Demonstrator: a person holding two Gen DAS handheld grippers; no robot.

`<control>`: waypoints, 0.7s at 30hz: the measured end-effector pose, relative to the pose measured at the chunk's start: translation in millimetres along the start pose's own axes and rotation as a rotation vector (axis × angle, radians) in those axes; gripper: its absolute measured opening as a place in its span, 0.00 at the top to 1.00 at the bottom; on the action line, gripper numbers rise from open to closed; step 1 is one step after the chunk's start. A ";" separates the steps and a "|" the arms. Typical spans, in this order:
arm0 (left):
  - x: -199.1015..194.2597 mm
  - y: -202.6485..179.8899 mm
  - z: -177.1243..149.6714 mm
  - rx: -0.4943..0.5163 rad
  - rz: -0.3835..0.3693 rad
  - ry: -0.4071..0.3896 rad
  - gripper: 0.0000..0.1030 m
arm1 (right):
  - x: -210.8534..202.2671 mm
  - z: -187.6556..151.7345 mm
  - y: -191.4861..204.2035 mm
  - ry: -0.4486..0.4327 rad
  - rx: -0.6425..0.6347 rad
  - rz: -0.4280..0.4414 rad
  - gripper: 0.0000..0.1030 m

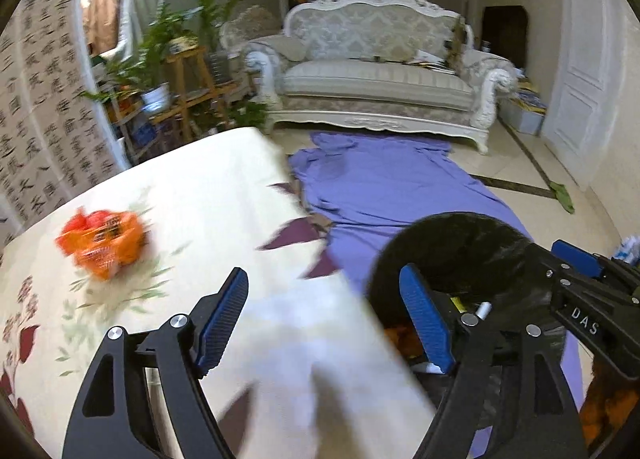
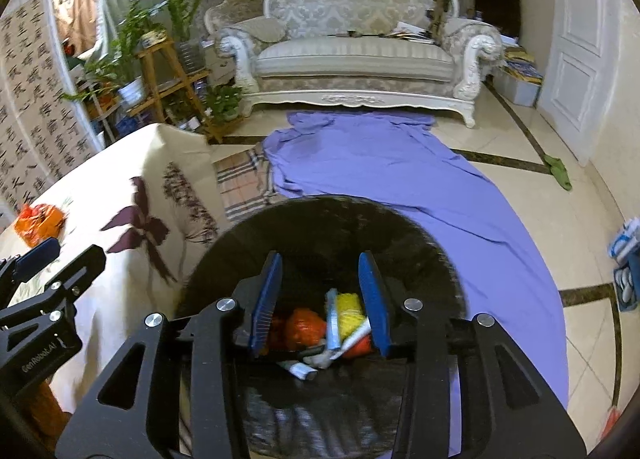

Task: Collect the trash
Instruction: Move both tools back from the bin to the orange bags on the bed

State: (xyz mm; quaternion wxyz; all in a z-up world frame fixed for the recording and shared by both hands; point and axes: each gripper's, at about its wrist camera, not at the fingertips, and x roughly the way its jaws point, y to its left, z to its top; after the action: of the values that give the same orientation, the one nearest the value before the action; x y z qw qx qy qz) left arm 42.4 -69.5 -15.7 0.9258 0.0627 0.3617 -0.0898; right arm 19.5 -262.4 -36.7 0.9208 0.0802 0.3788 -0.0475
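Trash is sitting in two places: a crumpled orange snack wrapper is lying on the cream floral-cloth surface, while the round black mesh bin beside that surface on the purple floor sheet is holding orange, yellow and white scraps. Left gripper is hovering over the surface edge, fingers apart, gripping nothing. Right gripper is hanging above the bin opening, fingers apart too

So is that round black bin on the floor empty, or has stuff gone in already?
Partly filled. The round black bin already holds an orange wrapper, a yellow packet and a few pale pieces.
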 end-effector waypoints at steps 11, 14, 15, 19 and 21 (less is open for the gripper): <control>-15.6 101.7 -19.4 -0.159 0.182 0.015 0.26 | 2.6 8.3 97.6 0.002 -0.141 0.145 0.54; -17.8 129.7 -24.3 -0.202 0.227 0.020 0.26 | 2.4 11.1 124.7 0.004 -0.173 0.188 0.47; -18.9 136.1 -25.8 -0.211 0.239 0.021 0.26 | 2.2 12.2 135.4 0.002 -0.187 0.205 0.46; -23.6 172.4 -37.0 -0.261 0.300 0.030 0.26 | 3.0 15.4 172.3 0.004 -0.240 0.254 0.45; -24.9 189.7 -41.6 -0.283 0.322 0.034 0.26 | 3.3 17.4 191.6 0.007 -0.263 0.282 0.44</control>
State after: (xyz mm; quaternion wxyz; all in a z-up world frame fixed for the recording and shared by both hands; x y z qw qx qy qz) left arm 37.3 126.2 -19.4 0.9216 -0.0095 0.3715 0.1122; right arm 62.2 -77.4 -5.4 0.9195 0.0115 0.3700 0.1320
